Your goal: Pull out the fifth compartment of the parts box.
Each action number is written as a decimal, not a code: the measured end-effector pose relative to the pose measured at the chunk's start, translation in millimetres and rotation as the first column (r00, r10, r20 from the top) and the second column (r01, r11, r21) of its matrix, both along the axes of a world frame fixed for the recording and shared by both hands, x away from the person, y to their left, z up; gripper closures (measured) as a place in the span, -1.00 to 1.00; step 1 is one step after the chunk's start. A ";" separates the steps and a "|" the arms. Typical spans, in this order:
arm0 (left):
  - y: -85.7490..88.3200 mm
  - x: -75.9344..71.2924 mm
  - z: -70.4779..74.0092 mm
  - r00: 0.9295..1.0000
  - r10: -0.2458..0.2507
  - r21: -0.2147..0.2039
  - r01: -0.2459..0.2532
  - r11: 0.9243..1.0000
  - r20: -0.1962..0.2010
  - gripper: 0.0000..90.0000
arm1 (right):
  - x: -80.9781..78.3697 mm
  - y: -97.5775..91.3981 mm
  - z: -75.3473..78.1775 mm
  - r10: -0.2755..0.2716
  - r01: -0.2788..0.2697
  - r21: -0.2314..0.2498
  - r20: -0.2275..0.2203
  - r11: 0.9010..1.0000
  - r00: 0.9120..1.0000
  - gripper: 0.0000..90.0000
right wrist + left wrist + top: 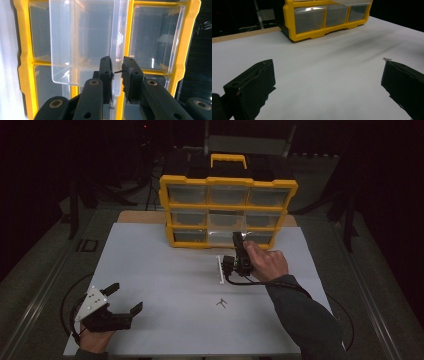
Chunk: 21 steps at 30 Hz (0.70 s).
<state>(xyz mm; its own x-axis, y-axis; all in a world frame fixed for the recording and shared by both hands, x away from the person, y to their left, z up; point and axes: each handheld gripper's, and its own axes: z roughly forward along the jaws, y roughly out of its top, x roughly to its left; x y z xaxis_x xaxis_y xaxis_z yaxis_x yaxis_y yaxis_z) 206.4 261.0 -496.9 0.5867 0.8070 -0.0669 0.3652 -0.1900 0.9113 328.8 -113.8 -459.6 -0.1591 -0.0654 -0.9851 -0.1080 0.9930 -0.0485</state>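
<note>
at the front of the yellow organizer point(227, 212), bottom row, our right gripper point(239, 242) sits at the clear drawer point(85, 42) that is pulled partway out of its slot. in the right gripper view the two black jaws stand close together, with the drawer's front lip and a short thin dark pin between them; the gap is narrow and we judge the pads to be pinching the lip, though contact on the right pad is not fully clear. the drawer lies straight ahead of the gripper, its sliding axis running away from us into the cabinet, in line with the jaws. so the coming move, in or out, looks like a straight push or pull along that line, no sideways drift.

our left gripper point(122, 301) rests low at the near left corner of the white table point(165, 280), jaws spread wide with nothing between them, well apart from the organizer. the right hand point(267, 262) is plainly the nearer one. a small dark metal piece point(222, 303) lies on the table between the two hands, and a white strip point(220, 269) lies just beside the right gripper.
</note>
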 end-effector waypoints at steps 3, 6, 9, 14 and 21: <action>-0.4 0.1 0.0 1.000 -0.002 0.003 0.002 1.000 0.000 -1.00 | -1.2 0.8 -1.8 0.000 0.000 0.002 0.000 1.000 1.000 0.72; -0.4 0.1 0.0 1.000 -0.003 0.005 0.003 1.000 -0.001 -1.00 | -1.6 0.6 -2.1 -0.002 0.002 0.004 0.003 1.000 1.000 0.72; -0.3 0.1 -0.1 1.000 -0.002 0.004 0.002 1.000 -0.001 -1.00 | -1.6 0.4 -2.3 -0.001 0.001 0.005 0.003 1.000 1.000 0.72; -0.1 0.1 -0.1 1.000 -0.002 0.002 0.002 1.000 -0.001 -1.00 | -1.2 -0.7 -1.4 0.005 -0.005 0.008 -0.005 1.000 1.000 0.65; -0.4 0.2 -0.5 1.000 -0.002 0.004 0.002 1.000 -0.003 -1.00 | -0.5 -2.8 -3.3 0.001 0.000 0.026 -0.027 1.000 1.000 0.47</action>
<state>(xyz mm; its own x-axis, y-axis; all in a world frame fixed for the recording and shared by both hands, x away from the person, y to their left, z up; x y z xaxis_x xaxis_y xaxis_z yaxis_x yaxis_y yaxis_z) 206.7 260.6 -497.4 0.5885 0.8059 -0.0656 0.3672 -0.1941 0.9096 328.3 -116.6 -462.9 -0.1853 -0.0402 -0.9819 -0.1095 0.9938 -0.0200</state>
